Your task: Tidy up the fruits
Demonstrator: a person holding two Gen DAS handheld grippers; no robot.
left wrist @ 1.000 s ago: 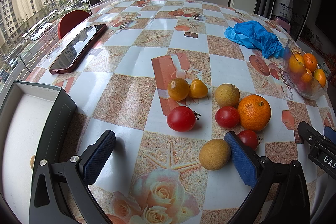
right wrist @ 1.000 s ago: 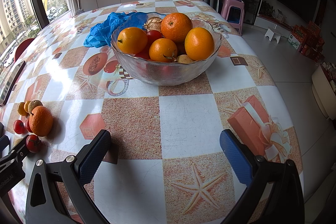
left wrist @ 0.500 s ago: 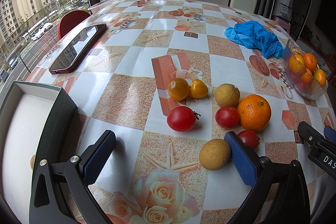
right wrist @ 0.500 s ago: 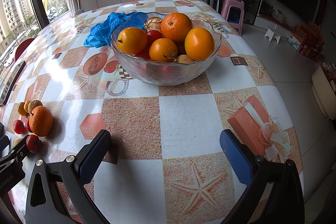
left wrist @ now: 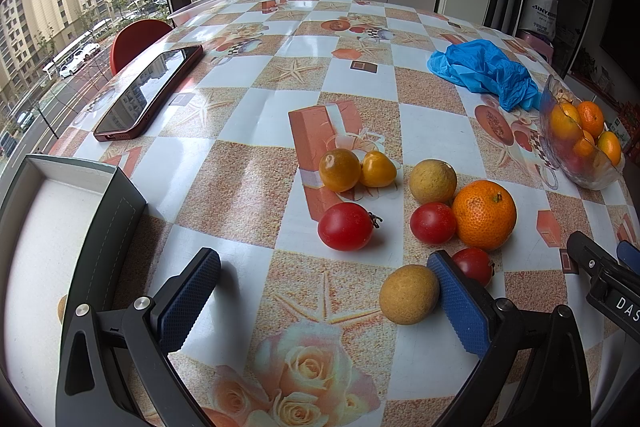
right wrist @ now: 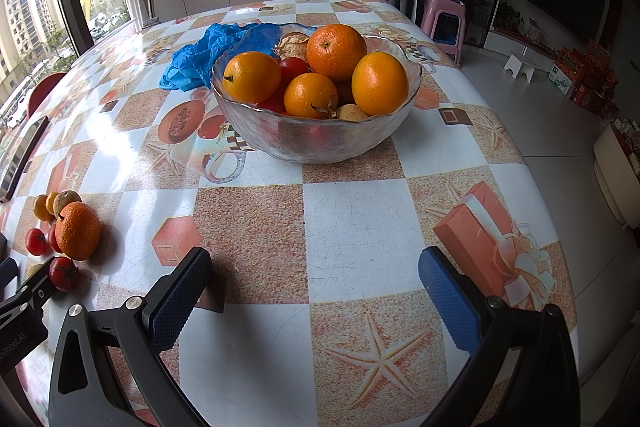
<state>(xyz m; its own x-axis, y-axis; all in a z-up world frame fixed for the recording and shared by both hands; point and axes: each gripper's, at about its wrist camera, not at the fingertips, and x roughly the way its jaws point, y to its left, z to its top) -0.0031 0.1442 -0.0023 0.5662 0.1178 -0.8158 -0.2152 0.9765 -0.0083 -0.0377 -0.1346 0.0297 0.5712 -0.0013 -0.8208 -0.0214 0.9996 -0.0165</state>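
Tan round fruit (left wrist: 408, 294) lies just inside the left gripper's (left wrist: 320, 291) wide-apart jaws, against its right finger; the right gripper (right wrist: 316, 287), also spread, holds nothing.

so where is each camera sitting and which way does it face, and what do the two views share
Left wrist: sits on the left gripper, low over the table, facing the loose fruit such as the red tomato, with a phone and grey box on its left; its own open fingers and the right gripper's tip at the right edge show.
Right wrist: sits on the right gripper, facing the glass bowl of fruit; its own open fingers show.
Shared: the bowl, the blue bag, the loose orange.
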